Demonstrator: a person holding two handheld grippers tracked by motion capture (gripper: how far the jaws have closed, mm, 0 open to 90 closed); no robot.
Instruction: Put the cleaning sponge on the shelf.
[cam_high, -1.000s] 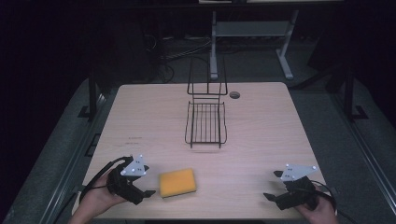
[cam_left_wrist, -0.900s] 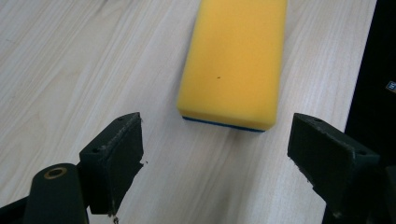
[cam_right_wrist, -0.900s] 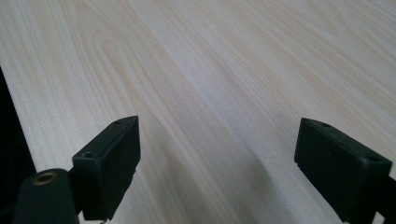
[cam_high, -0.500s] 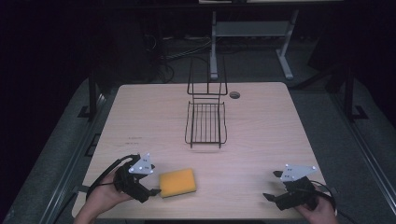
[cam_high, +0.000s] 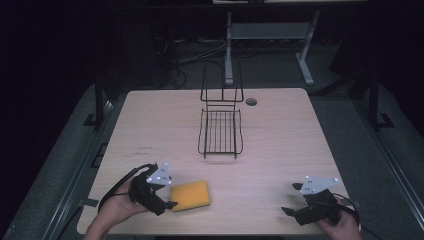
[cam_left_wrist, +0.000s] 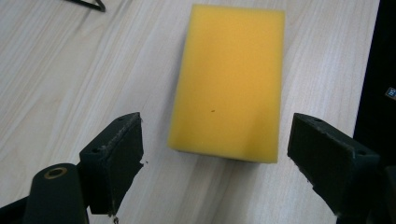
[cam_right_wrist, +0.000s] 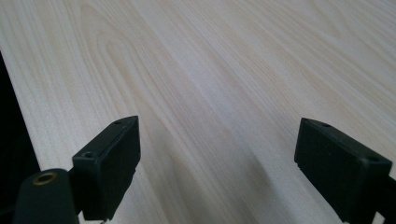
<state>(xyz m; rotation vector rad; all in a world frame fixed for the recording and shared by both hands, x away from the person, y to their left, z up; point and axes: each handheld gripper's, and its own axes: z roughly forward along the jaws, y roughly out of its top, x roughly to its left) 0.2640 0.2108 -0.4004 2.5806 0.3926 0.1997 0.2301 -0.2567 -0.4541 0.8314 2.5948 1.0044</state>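
- Left tongs (cam_high: 167, 204), near edge of worktop (cam_high: 280, 150): jaws spread wide, nothing between them yet. Held low and pointed along the surface, probably to take the sponge from its short end.
- Sponge (cam_left_wrist: 231, 79): yellow block lying flat on the worktop, just beyond the left jaw tips. In the left gripper view its near short edge sits between the two jaws but ahead of them, closer to the right-hand jaw, not touching either. The jaw gap looks wider than the sponge, so a straight push forward should bracket it.
- Right tongs (cam_high: 292, 214): also spread apart, empty, low over bare wood near the front right corner, well apart from the sponge. Likely parked while the left does the work.
- Wire rack (cam_high: 220, 131): black, farther back at mid-worktop, empty; a plausible destination for the sponge.
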